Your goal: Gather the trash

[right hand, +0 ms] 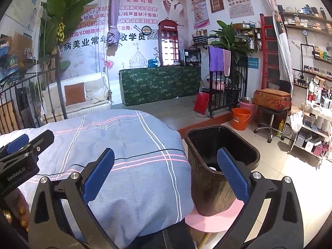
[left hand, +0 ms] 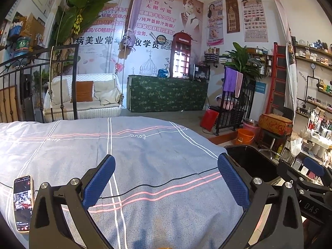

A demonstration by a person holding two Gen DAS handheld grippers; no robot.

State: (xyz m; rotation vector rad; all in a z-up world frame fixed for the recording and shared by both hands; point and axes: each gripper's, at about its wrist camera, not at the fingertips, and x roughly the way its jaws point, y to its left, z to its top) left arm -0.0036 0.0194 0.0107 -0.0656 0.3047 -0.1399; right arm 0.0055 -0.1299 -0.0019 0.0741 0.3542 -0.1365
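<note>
Holding: both tongs hover over the blue-grey bedspread (left hand: 145,155), spread wide, nothing between their pads.
Left tongs (left hand: 166,178): jaws gaping, empty, aimed across the bed; a phone (left hand: 23,203) lies just beside their left finger, and a thin black cable (left hand: 166,181) runs across the cloth right between the pads.
Right tongs (right hand: 166,172): jaws equally wide, empty; the left finger sits over the bedspread's edge, the right finger over the bin's mouth.
Bin (right hand: 207,186): dark, oblong, standing on a pink stool (right hand: 211,222) just off the bed's right edge, ahead and to the right of the right tongs. Its long axis runs roughly away from the tongs, slanting right.
Bin contents: something pale shows at the bottom, partly hidden behind the right finger; I cannot tell what it is.
Trash: no loose piece is visible on the bedspread in either view.
Key relation: the bin lies to the right of both tongs, so the right tongs are much the nearer to it; the left tongs see only its rim (left hand: 244,149) beyond their right finger.
Judgement: the surface looks cleared, so the task seems near its end or waiting on a find; any drop would suit the right hand.
Risk: snagging the cable, or taking the phone for litter.
</note>
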